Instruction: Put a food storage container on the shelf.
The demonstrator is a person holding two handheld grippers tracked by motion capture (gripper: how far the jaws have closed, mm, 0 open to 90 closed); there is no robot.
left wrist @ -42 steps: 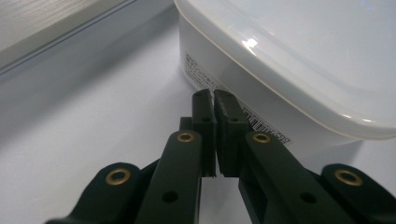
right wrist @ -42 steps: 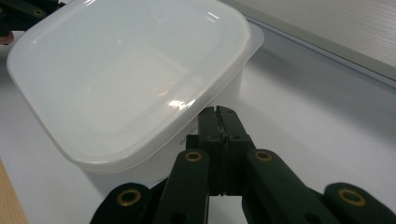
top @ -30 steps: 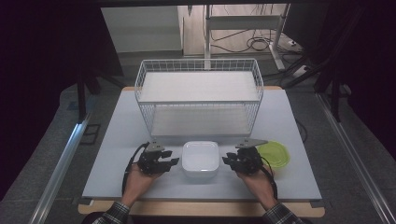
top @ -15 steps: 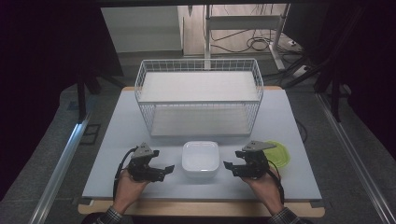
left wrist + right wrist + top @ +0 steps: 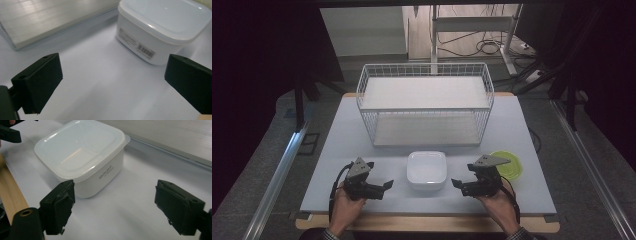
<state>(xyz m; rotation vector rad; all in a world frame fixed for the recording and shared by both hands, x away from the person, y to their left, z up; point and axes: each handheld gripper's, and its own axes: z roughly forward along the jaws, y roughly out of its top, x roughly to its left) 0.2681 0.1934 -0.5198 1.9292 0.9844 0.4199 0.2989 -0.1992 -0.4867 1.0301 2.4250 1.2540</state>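
The left gripper (image 5: pixel 385 186) hangs wide open and empty beside the white box (image 5: pixel 427 170), which sits mid-table in front of the wire basket (image 5: pixel 425 107). The right gripper (image 5: pixel 456 184) is the same, jaws apart, holding nothing. I'd close in level from both sides; the near table edge (image 5: pixel 427 212) and green lid (image 5: pixel 512 164) sit close

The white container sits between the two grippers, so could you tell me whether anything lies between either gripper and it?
Nothing visible does. The white container sits with bare table on both sides. The left gripper and the right gripper both point at it with jaws open, and neither touches it.
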